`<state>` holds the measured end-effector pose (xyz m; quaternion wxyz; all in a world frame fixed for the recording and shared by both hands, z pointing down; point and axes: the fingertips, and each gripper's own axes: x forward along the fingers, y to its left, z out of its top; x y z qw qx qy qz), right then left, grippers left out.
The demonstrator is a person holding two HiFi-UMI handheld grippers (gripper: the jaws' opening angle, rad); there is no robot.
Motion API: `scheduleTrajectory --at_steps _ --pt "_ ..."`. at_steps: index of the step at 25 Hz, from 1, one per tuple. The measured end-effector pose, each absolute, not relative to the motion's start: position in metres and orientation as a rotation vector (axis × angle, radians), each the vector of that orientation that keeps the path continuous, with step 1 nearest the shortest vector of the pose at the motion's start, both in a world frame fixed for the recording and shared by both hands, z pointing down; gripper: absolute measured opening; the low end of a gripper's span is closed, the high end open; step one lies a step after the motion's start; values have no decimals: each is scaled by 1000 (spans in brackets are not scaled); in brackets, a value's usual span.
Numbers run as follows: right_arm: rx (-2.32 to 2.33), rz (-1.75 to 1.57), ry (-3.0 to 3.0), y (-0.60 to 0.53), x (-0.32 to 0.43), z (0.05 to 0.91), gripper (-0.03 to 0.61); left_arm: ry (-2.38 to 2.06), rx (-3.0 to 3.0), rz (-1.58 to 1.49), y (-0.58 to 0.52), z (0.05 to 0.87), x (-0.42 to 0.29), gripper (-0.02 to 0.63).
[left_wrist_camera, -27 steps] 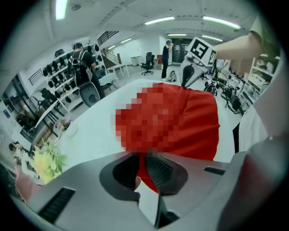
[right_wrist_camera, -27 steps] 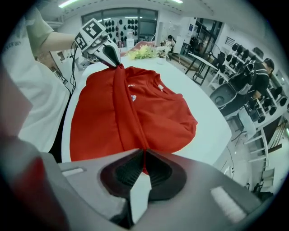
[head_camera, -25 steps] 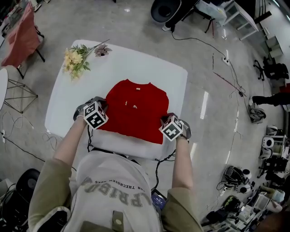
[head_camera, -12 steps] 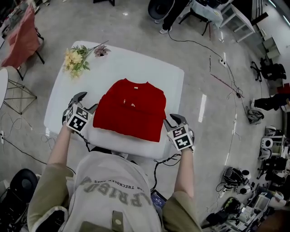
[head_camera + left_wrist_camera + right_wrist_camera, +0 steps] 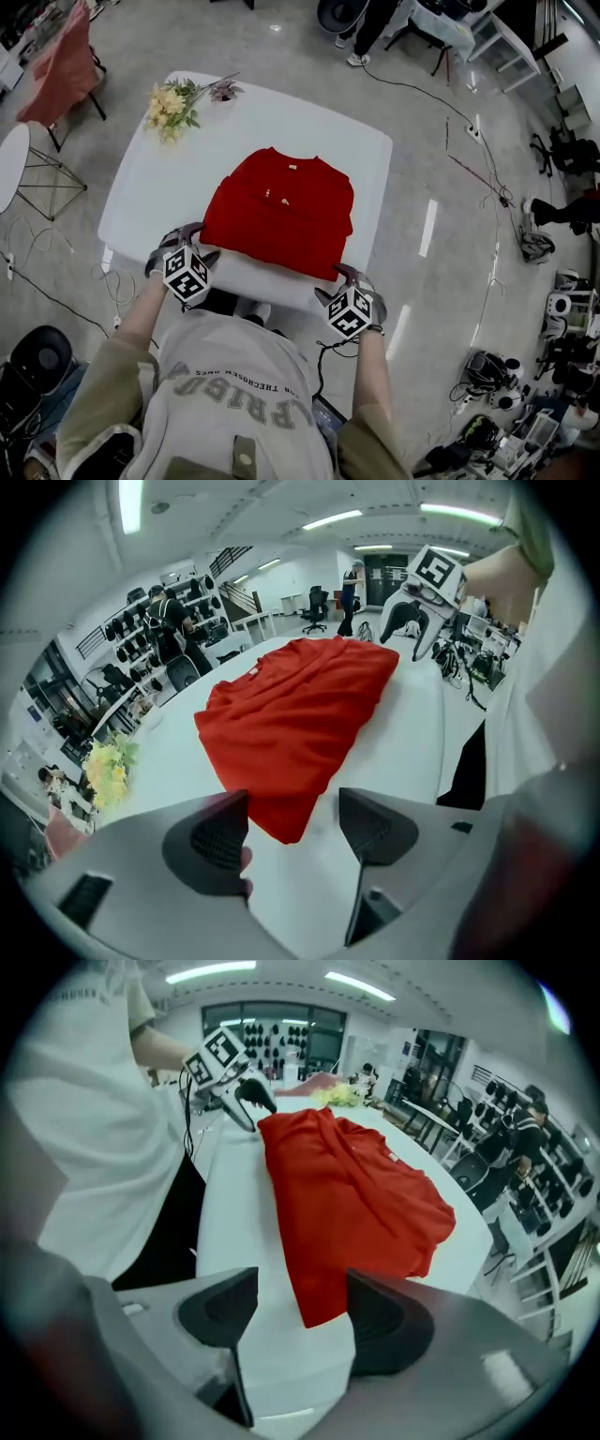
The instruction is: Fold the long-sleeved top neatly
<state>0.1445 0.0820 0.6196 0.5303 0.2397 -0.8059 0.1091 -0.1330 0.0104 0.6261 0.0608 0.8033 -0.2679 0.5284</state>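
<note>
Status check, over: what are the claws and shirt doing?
Left gripper, right gripper: jaws just opened, empty. Red top folded on table. Nothing in the way.

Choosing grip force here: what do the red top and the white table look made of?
Red top: soft matte fabric, probably cotton knit; it wrinkles and drapes in folds. White table: hard, smooth, faintly glossy, perhaps laminate or plastic; flat with rounded corners.

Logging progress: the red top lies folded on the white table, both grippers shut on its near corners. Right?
Not shut. The left gripper and right gripper have just been opening; each gripper view shows fingers apart, nothing between them, short of the red top. It does lie folded on the white table.
</note>
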Motion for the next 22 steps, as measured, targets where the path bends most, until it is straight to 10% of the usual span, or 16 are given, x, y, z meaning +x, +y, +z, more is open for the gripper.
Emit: scheduleTrajectory --at_steps 9,12,22 --pt "525 64 -1727 81 161 649 248 -807 2456 1720 -2 642 -135 175" --pt "563 21 -1711 77 169 641 58 -821 2489 1726 -5 633 -140 49" --pt "643 61 -1835 120 166 593 20 -616 2554 1693 45 600 -169 34"
